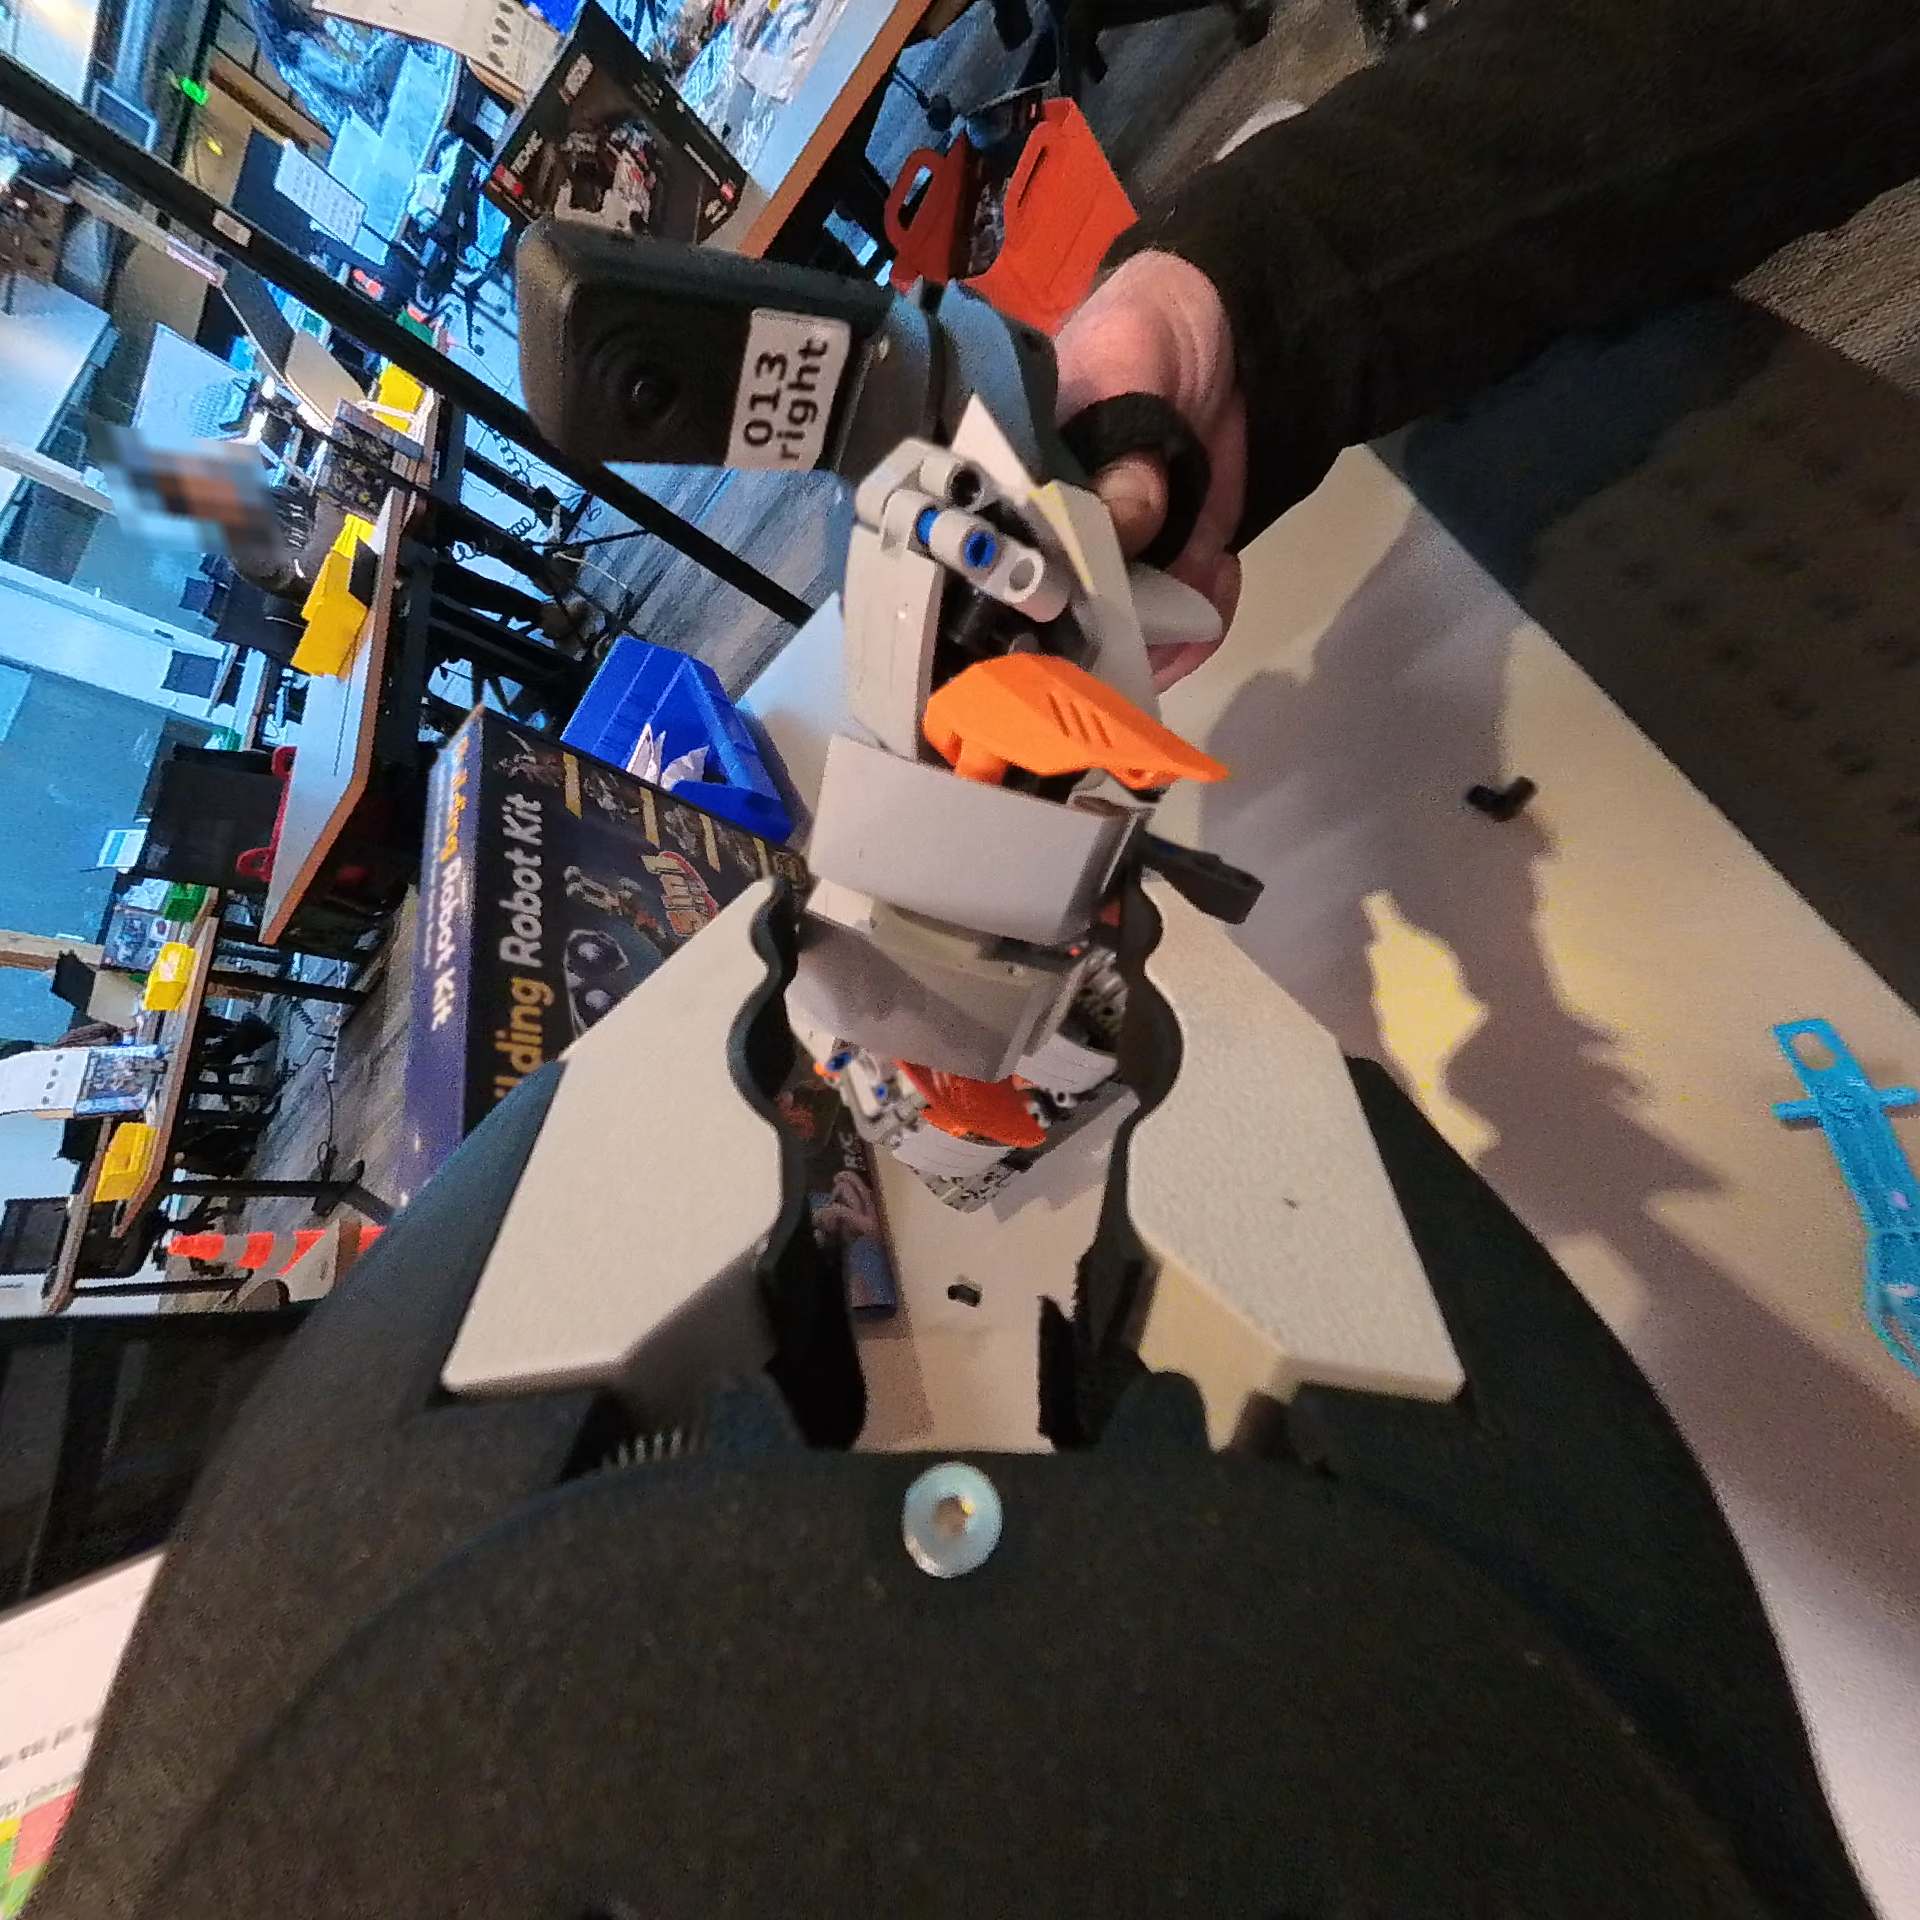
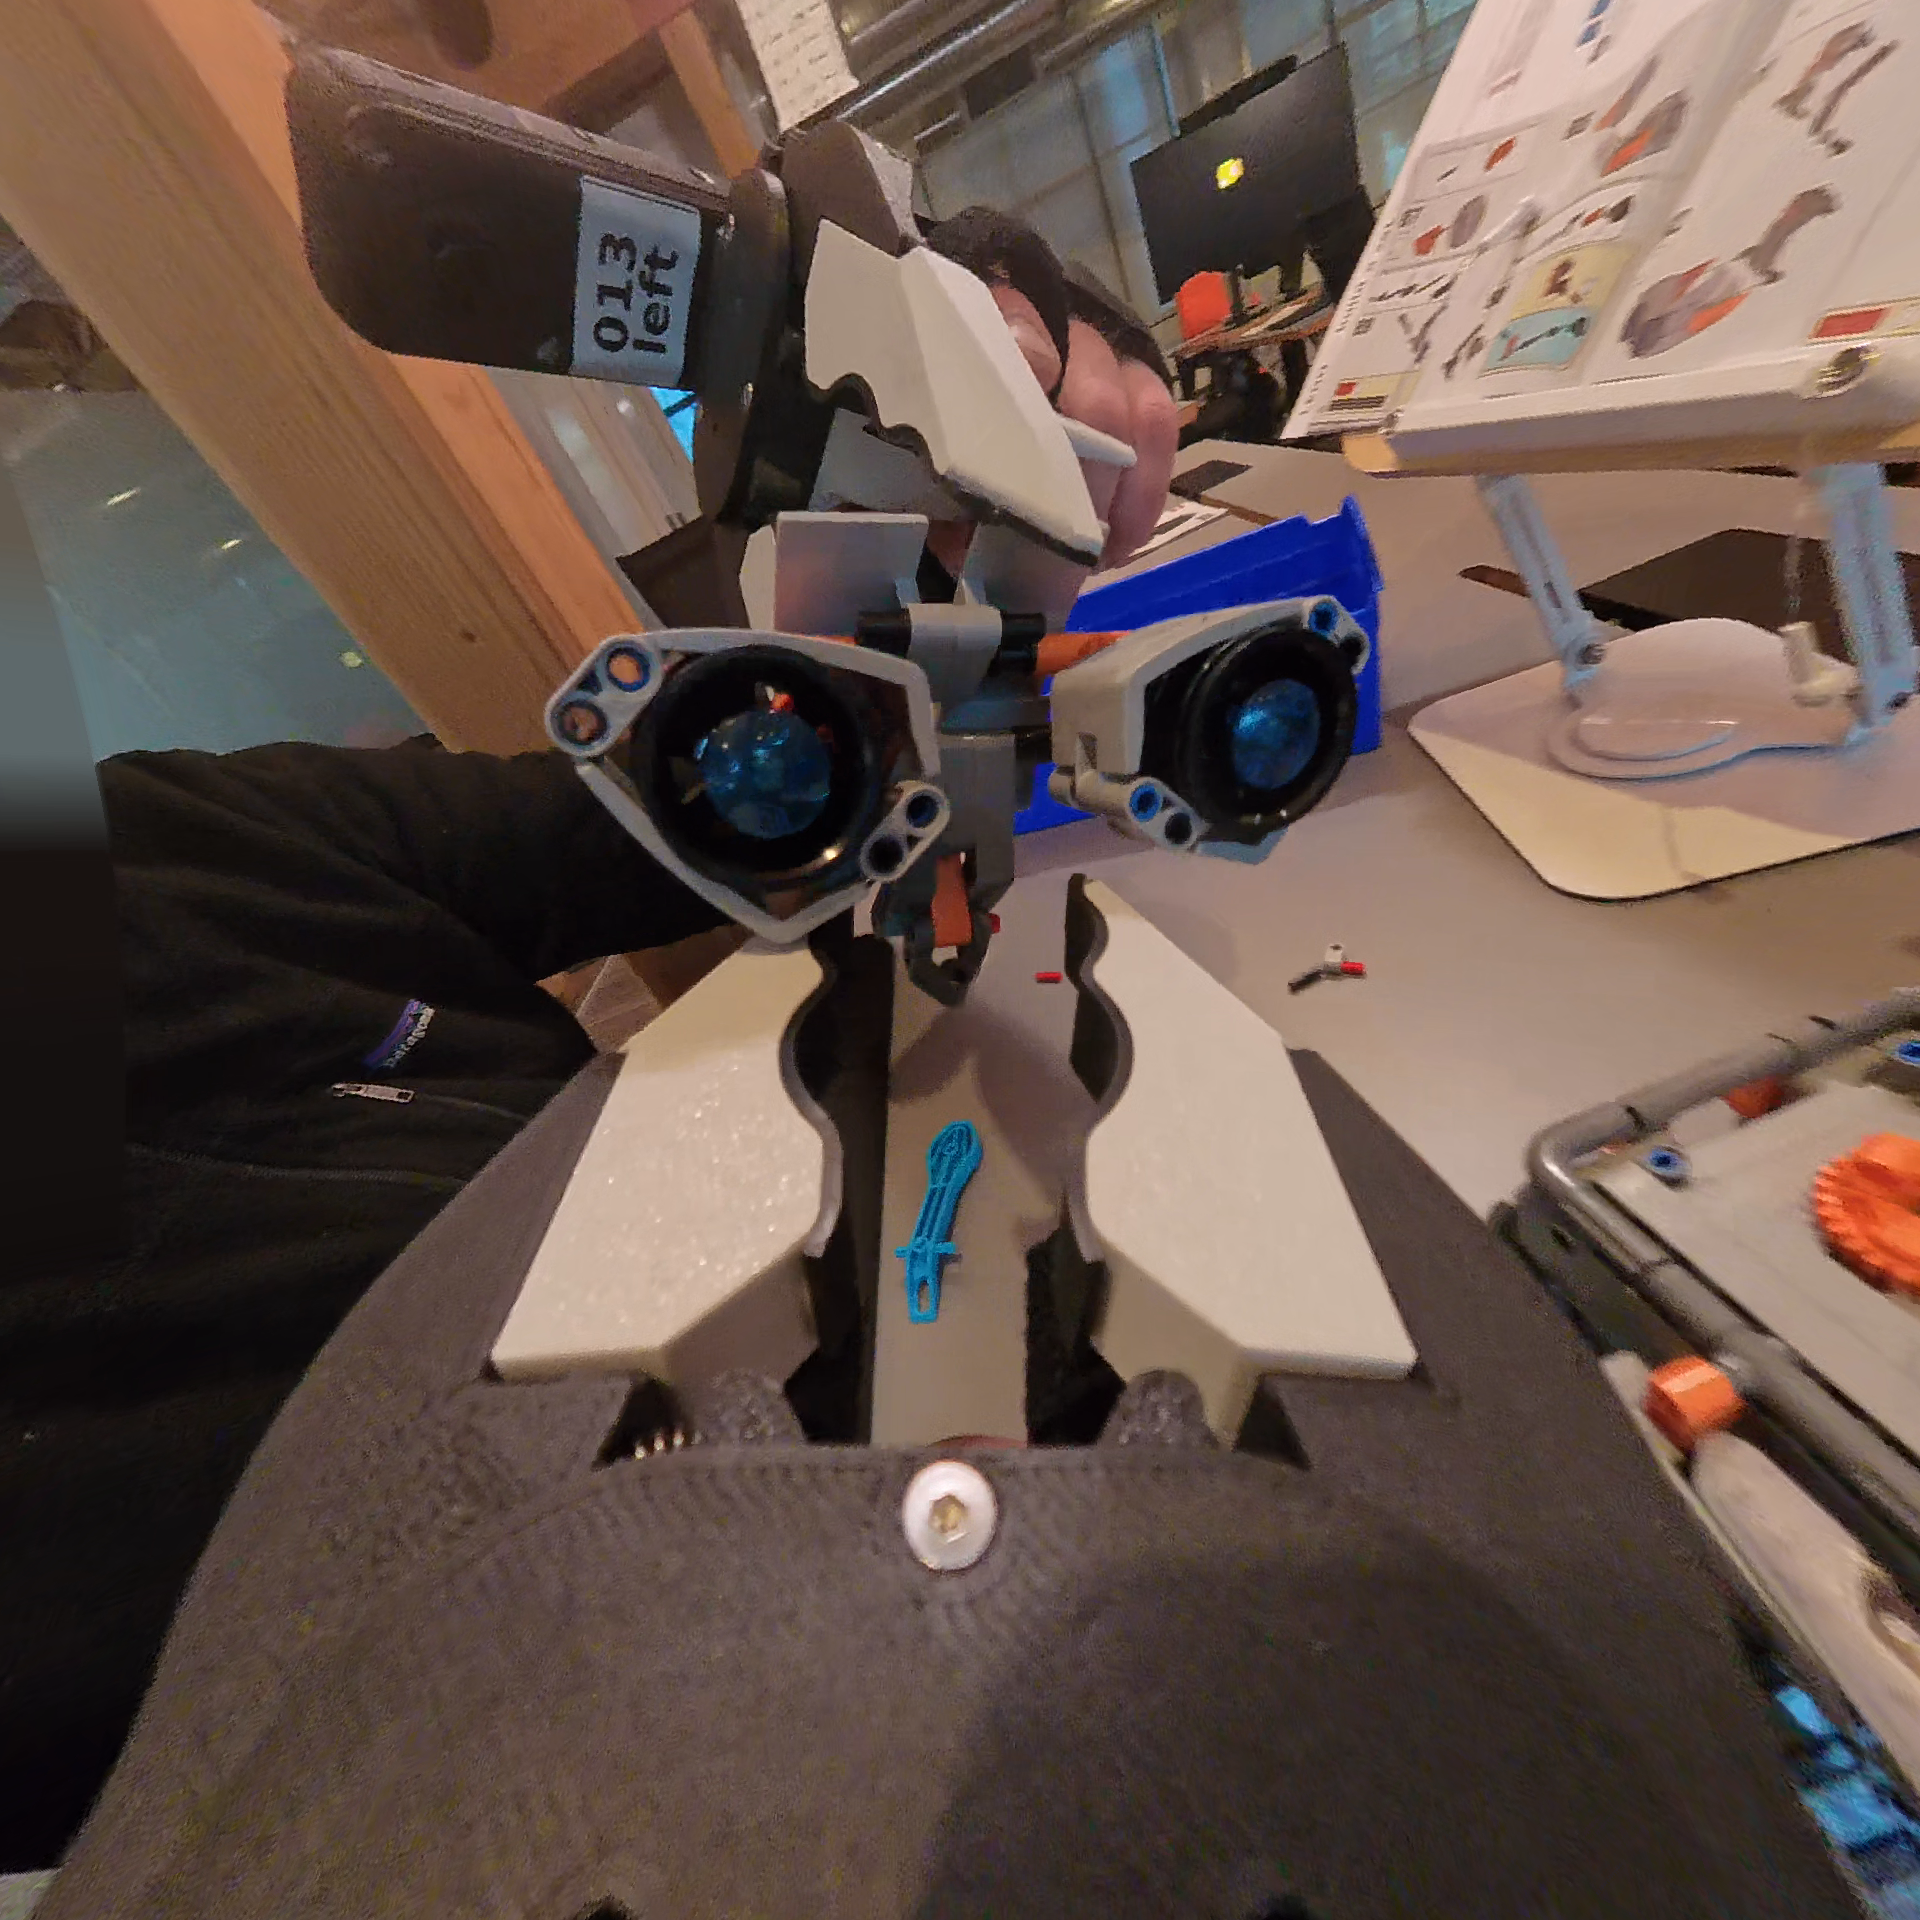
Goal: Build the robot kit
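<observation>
A grey and orange brick-built model [image 1: 966, 831] is held up above the white table [image 1: 1475, 644]. My left gripper [image 1: 956, 935] is shut on its grey body. In the right wrist view the model [image 2: 966, 675] shows two round black engines with blue centres, and the left gripper [image 2: 966, 488] grips it from above. My right gripper [image 2: 951, 935] is open, its jaws on either side of a small black and orange tab hanging from the model, with a gap on the right. It also shows in the left wrist view [image 1: 1091, 551], at the model's far end.
A light blue sword-shaped piece [image 2: 935, 1226] lies on the table beneath my right gripper. Small loose pins [image 2: 1325, 968] lie nearby. A parts tray [image 2: 1558, 1153] is at the right, a booklet on a stand [image 2: 1621, 208] behind it. A blue bin [image 1: 686, 727] and a kit box [image 1: 540, 935] stand farther off.
</observation>
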Demonstrator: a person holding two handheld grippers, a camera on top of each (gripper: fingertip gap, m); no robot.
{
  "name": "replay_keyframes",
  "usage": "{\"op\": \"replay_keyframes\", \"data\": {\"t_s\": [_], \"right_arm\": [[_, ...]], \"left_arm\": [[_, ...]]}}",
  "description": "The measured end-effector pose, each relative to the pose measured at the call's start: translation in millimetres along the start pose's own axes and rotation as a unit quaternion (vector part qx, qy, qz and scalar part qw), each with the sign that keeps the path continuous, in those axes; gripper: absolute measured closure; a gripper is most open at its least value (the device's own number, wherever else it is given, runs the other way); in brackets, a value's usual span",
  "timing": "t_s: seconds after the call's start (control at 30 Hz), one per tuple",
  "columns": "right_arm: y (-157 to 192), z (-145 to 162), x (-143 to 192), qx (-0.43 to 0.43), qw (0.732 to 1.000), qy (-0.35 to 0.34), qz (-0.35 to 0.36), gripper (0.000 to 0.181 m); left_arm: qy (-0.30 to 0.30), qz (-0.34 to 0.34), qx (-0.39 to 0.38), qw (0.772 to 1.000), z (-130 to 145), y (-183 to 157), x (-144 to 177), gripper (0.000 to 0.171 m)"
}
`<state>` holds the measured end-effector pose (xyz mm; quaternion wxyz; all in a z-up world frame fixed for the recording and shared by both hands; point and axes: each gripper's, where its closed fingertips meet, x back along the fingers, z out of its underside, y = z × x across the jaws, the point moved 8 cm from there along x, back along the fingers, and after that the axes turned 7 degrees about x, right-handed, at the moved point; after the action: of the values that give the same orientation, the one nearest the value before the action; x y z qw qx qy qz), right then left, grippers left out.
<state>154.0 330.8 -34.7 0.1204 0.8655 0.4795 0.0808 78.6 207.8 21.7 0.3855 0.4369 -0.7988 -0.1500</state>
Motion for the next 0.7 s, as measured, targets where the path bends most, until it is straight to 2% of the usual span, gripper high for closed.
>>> {"op": "replay_keyframes", "data": {"t_s": [0.4, 0.5, 0.7], "right_arm": [[-29, -19, 59, 0.05, 0.993, 0.0, 0.103, 0.133], [-38, -26, 69, 0.069, 0.99, -0.002, 0.122, 0.144], [-58, -32, 83, 0.106, 0.977, 0.02, 0.182, 0.147]], "left_arm": [[0.025, 0.015, 0.013, 1.0, 14, 48, -42, 0.111], [0.019, 0.021, 0.017, 0.999, 16, 61, -53, 0.111], [0.013, 0.029, 0.028, 0.999, 30, 86, -75, 0.111]]}}
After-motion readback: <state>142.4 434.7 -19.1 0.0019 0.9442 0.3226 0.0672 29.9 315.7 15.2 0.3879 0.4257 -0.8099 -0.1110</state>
